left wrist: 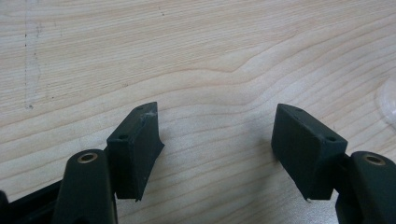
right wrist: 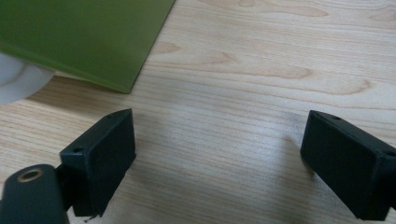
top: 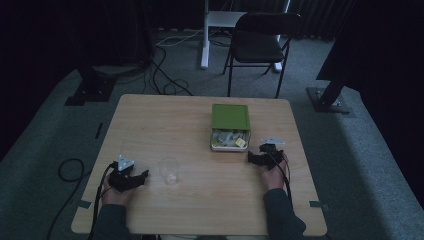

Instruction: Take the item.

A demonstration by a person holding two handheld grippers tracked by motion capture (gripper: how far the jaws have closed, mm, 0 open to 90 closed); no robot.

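Box (top: 230,126) just beside right gripper (top: 256,158)

green lid (top: 230,116), black fingers (left wrist: 135,149) (wood-grain table (top: 160,125))

Both forearms rest on the table's near edge, left gripper (top: 144,174) and right gripper (top: 250,158) held low, jaws spread wide, nothing between them.
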